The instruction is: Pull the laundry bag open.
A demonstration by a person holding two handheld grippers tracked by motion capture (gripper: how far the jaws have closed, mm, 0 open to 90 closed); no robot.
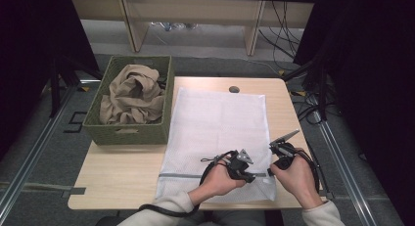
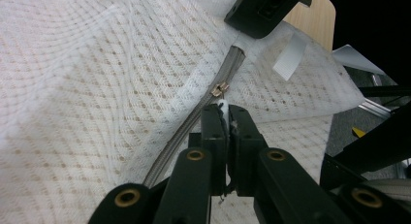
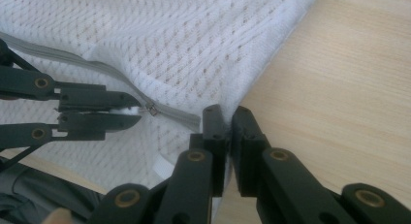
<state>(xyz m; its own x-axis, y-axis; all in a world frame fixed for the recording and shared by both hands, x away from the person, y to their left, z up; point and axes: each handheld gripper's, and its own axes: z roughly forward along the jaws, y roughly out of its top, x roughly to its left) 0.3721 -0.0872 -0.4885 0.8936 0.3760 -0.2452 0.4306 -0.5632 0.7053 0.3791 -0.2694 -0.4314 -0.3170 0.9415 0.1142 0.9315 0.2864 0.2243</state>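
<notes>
A white mesh bag [image 1: 218,128] lies flat on the wooden table [image 1: 122,167], with a grey zipper [image 1: 181,175] running across its near end. In the left gripper view my left gripper [image 2: 228,112] is shut on the small white pull tab just behind the metal slider [image 2: 219,89]. From the right gripper view, that same left gripper [image 3: 131,115] pinches the tab beside the slider [image 3: 151,109]. My right gripper [image 3: 225,115] is shut on the bag's edge [image 3: 271,49] at the zipper's end. From above, the left gripper [image 1: 259,175] and right gripper [image 1: 272,168] sit close together at the bag's near right corner.
A green woven basket [image 1: 137,133] holding crumpled beige cloth [image 1: 132,96] stands at the table's left side, touching the bag's left edge. A small dark round spot [image 1: 234,89] marks the table's far edge. Bare wood [image 3: 349,88] lies right of the bag.
</notes>
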